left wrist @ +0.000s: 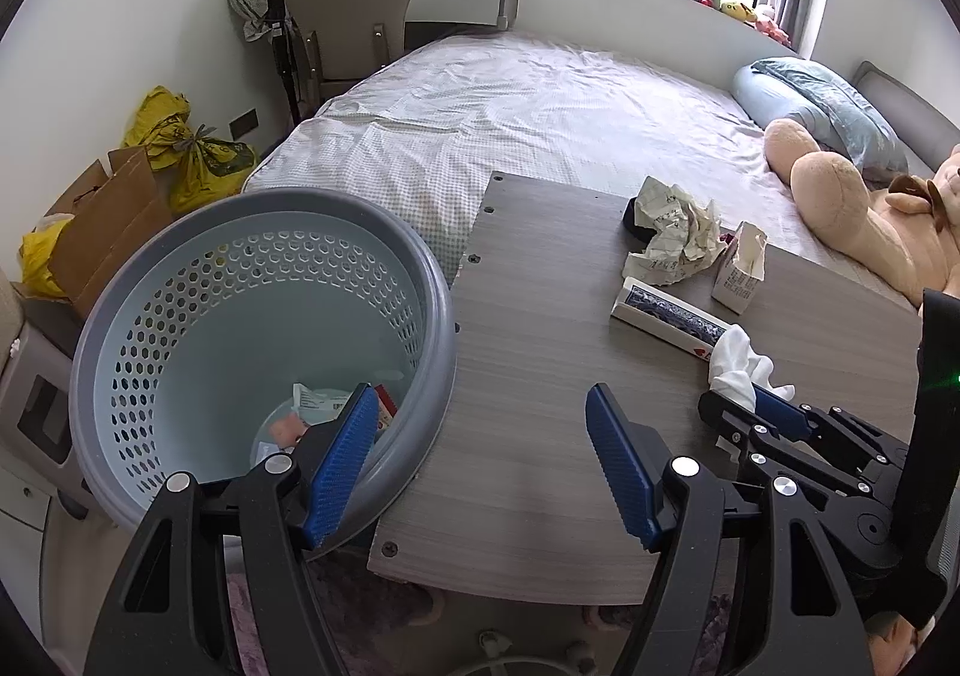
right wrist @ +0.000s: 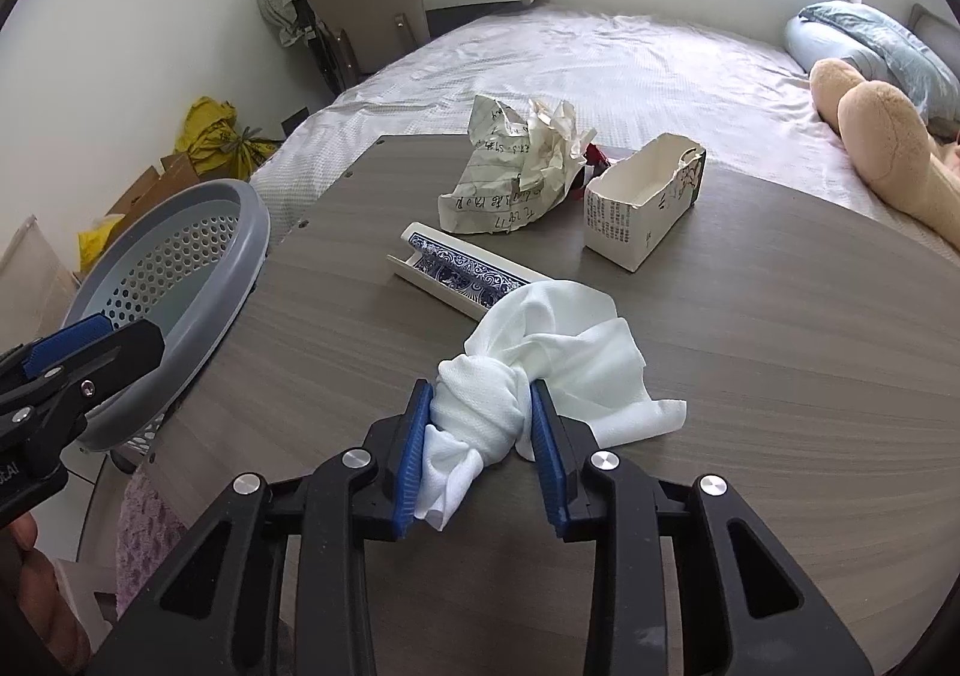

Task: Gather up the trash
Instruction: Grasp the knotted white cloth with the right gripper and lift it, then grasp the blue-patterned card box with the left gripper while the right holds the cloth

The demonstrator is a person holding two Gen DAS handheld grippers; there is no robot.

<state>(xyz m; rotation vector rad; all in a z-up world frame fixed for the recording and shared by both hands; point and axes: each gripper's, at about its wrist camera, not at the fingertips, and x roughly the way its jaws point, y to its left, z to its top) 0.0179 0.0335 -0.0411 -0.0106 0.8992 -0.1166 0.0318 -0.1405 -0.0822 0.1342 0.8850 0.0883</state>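
Note:
A grey perforated basket (left wrist: 414,250) (right wrist: 252,220) stands at the table's left edge with a few scraps at its bottom. My left gripper (left wrist: 480,424) is open and empty, straddling the basket rim and the table. My right gripper (right wrist: 480,406) (left wrist: 750,406) is shut on a white crumpled tissue (right wrist: 558,340) (left wrist: 741,361) on the table. Beyond it lie a blue-patterned card box (right wrist: 456,268) (left wrist: 666,310), crumpled written paper (right wrist: 516,166) (left wrist: 672,232) and an open white carton (right wrist: 642,196) (left wrist: 741,268).
The grey wood table (right wrist: 780,376) (left wrist: 540,376) abuts a bed (left wrist: 510,100) with a teddy bear (left wrist: 870,214). A chair (left wrist: 348,22), cardboard box (left wrist: 114,214) and yellow bags (left wrist: 186,148) stand at the far left.

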